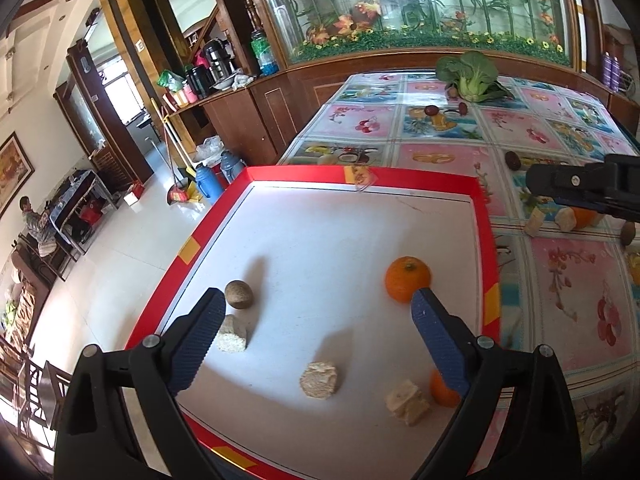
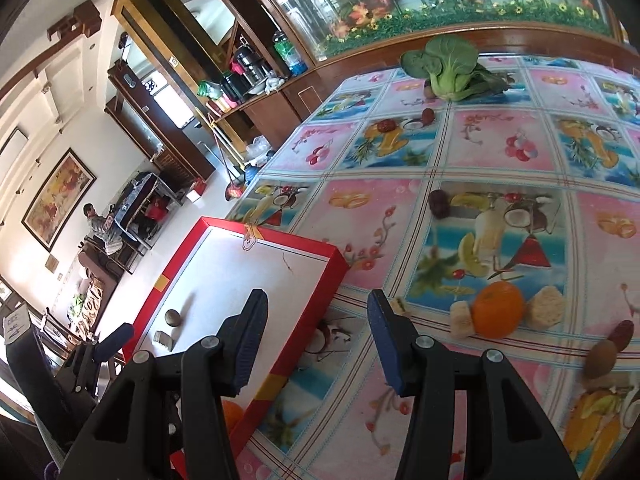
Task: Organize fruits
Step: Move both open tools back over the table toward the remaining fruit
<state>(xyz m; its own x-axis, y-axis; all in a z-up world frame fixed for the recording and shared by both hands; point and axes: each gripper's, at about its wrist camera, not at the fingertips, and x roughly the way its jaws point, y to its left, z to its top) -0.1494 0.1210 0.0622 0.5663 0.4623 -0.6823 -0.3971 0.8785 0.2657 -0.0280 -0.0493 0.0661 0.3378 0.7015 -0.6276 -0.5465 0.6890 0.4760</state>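
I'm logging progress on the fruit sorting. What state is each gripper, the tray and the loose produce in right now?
left gripper: open, empty, over the tray.
right gripper: open, empty, over the tablecloth.
red tray: holds two oranges, a brown fruit and three beige chunks.
orange on the tablecloth: outside the tray, between beige chunks.
bok choy: lying at the far end of the table.

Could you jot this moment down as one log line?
left gripper open over tray | right gripper open, empty | orange on table
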